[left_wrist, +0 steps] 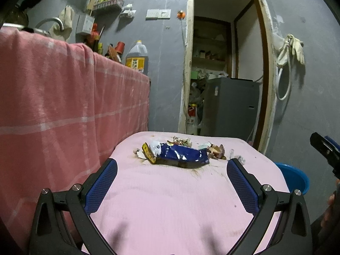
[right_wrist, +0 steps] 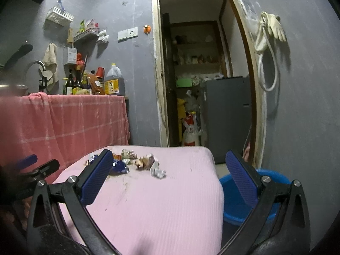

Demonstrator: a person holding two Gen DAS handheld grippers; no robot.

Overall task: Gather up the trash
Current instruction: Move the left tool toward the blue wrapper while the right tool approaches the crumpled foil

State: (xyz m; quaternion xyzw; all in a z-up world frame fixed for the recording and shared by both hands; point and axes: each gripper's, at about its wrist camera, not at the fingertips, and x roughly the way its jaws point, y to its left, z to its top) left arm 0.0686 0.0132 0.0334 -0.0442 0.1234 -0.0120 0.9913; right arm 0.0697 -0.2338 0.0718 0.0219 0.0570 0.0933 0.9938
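Left gripper (left_wrist: pixel 172 171): jaws spread wide, holding nothing, raised above the near part of a pink-covered bench (left_wrist: pixel 170 212). Right gripper (right_wrist: pixel 169 165): jaws likewise spread wide and empty, its right finger over a blue basin (right_wrist: pixel 235 208) set low beside the bench's right edge.

Trash clustered at the far end of the bench: a crumpled blue snack bag (left_wrist: pixel 180 155) lying flat at the centre; brown paper scraps (left_wrist: pixel 216 151) touching its right end; small clear plastic bits (left_wrist: pixel 235 156) just beyond those; a white crumpled wrapper (right_wrist: pixel 157 170) nearest the right gripper. Brownish stains on the cover around the pile.

Background: red plaid cloth (left_wrist: pixel 63 106) draped to the left, an oil jug (left_wrist: pixel 137 57) and bottles on top; open doorway with a grey appliance (left_wrist: pixel 231 108); gloves (left_wrist: pixel 294 47) hung on the wall.
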